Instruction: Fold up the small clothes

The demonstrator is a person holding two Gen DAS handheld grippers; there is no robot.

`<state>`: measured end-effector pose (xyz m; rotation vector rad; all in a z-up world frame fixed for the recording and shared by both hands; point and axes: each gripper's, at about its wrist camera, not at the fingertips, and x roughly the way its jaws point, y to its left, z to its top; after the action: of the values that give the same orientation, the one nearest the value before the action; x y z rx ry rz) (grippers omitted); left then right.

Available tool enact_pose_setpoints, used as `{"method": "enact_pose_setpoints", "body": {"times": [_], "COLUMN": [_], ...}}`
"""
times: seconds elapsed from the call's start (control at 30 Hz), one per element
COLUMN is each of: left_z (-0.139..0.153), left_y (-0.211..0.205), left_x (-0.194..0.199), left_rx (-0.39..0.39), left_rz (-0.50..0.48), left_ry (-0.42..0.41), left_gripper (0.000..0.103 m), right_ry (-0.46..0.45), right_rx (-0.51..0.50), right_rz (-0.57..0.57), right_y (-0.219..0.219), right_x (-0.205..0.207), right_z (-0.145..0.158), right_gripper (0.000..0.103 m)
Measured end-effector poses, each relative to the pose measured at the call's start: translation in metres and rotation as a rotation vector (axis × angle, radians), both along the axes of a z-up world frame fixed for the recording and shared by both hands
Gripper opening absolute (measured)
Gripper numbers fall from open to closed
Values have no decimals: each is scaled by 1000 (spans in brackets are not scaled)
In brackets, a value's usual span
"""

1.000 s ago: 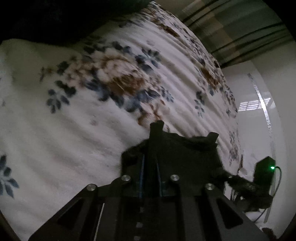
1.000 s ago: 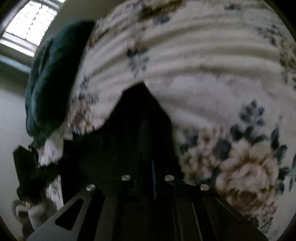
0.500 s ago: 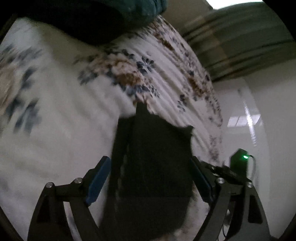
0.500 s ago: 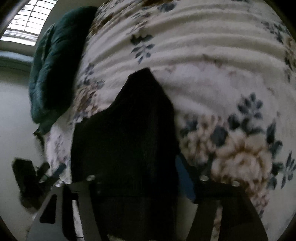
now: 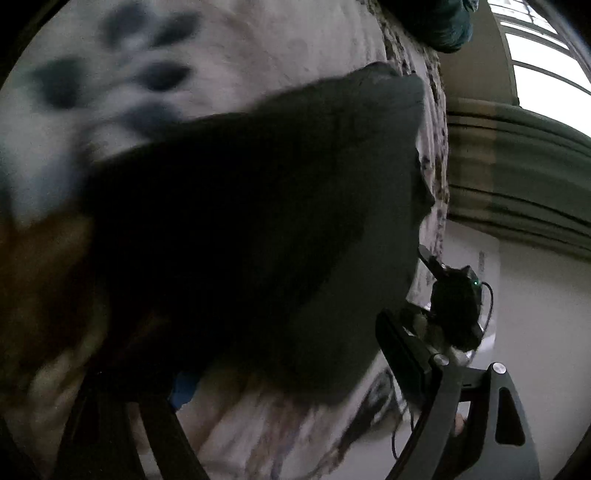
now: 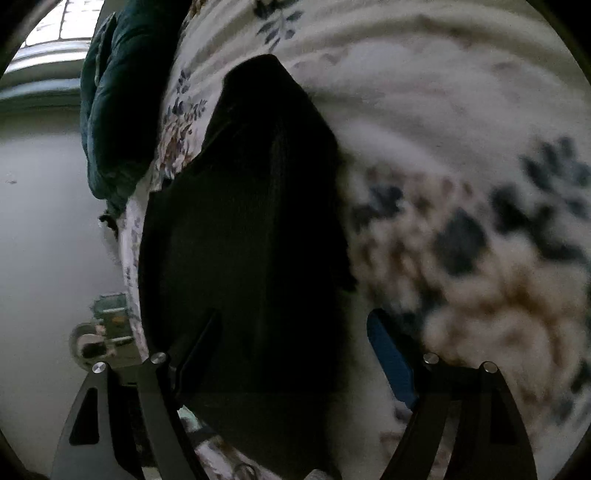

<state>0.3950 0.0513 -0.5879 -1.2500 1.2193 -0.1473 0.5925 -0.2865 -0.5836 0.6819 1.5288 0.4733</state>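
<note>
A: Lying flat on the floral bed blanket (image 6: 461,110), near its edge, the dark garment (image 6: 240,221) looks set down for another fold.

B: And each tool?

A: Left tool (image 5: 291,373) and right tool (image 6: 291,350) both stand spread, straddling the cloth and pinching nothing, probably so it can settle.

Right tongs (image 6: 291,354) spread wide above a black garment (image 6: 243,229) lying on a white floral blanket (image 6: 461,155) at the bed's edge. A dark teal quilt (image 6: 118,96) is bunched beside the blanket, below a window (image 6: 62,26).
</note>
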Motion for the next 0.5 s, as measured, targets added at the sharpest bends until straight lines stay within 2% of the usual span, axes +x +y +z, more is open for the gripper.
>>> {"method": "enact_pose_setpoints", "body": {"times": [0.1, 0.2, 0.27, 0.3, 0.37, 0.4, 0.5], "left_z": [8, 24, 31, 31, 34, 38, 48], "left_y": [-1, 3, 9, 14, 19, 22, 22], "left_x": [14, 23, 27, 30, 32, 36, 44], "left_rx": [37, 95, 130, 122, 127, 123, 136], "left_rz": [92, 147, 174, 180, 161, 137, 59], "left_ry": [23, -13, -22, -30, -55, -73, -92], "left_gripper": [89, 86, 45, 40, 31, 31, 29], "right_ry": [28, 40, 43, 41, 34, 28, -9], "right_rx": [103, 110, 122, 128, 91, 83, 106], "right_rz": [-1, -3, -32, -43, -66, -75, -140], "right_y": [16, 34, 36, 35, 33, 31, 20], "right_x": [10, 16, 15, 14, 8, 3, -18], "right_z": [-15, -28, -31, -31, -30, -28, -11], "right_gripper": [85, 85, 84, 82, 43, 32, 25]}}
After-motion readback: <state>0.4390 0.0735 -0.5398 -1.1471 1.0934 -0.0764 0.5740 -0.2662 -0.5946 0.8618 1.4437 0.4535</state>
